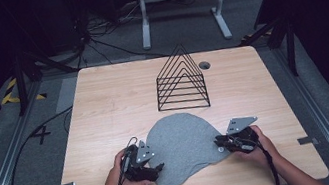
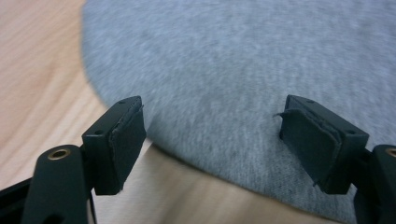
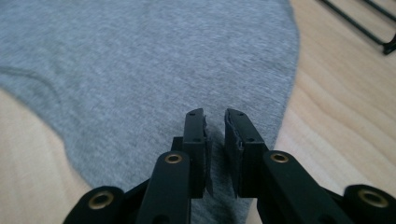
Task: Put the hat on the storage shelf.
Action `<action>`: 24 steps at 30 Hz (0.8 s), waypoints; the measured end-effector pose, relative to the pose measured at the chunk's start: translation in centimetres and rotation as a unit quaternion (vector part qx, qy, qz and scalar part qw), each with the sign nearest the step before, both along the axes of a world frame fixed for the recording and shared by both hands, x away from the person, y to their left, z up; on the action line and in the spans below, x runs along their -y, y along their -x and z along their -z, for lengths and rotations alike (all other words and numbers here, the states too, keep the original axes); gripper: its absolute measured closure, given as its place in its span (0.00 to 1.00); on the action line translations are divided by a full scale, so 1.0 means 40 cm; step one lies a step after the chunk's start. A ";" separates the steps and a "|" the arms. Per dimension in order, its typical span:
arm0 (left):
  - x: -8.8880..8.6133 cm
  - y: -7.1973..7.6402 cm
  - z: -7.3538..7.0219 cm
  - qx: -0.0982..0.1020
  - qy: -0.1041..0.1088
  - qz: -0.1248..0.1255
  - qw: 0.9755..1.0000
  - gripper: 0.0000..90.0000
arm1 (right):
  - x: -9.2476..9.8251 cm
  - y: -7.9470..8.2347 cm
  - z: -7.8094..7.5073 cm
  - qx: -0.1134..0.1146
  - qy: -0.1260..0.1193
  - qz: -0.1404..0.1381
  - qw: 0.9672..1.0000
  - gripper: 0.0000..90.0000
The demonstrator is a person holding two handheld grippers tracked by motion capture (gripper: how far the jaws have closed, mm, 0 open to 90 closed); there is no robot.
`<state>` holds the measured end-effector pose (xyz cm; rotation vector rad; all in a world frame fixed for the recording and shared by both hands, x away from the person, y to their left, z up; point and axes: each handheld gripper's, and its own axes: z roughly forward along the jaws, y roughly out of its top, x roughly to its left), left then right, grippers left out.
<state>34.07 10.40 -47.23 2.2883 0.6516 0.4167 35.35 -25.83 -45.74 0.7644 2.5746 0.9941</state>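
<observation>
Where visible, plain unlabelled grey cloth (image 1: 184, 145).

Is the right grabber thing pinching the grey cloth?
Touching. In the right gripper view, the right gripper has its jaws nearly closed on a small fold of the grey cloth near its edge.

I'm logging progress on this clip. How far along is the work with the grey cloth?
Early. Done: the cloth lies spread flat on the table, and the right gripper looks nearly shut over its edge. In hand: the left gripper is open over the opposite edge, not yet gripping. Left: any lifting or folding; the wire rack stands bare.
</observation>
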 end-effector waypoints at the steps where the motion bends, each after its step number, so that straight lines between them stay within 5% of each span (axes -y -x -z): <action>1: -0.001 -0.004 -0.001 0.006 -0.003 -0.007 1.000 0.25 | 0.003 0.006 -0.001 -0.005 0.000 -0.003 1.000 0.89; 14: 0.015 -0.092 0.002 -0.032 0.020 -0.005 0.999 0.25 | 0.015 0.085 -0.014 -0.043 0.017 -0.022 0.999 0.90; 18: 0.025 -0.119 0.001 -0.060 0.025 0.003 0.998 0.25 | 0.021 0.099 -0.016 -0.051 0.017 -0.022 0.998 0.90; 22: 0.037 -0.141 -0.010 -0.068 0.019 0.032 0.997 0.28 | 0.031 0.100 -0.024 -0.044 0.028 -0.012 0.999 0.77; 24: 0.039 -0.143 -0.015 -0.069 0.022 0.027 0.997 0.28 | 0.036 0.094 -0.028 -0.038 0.024 -0.002 0.999 0.75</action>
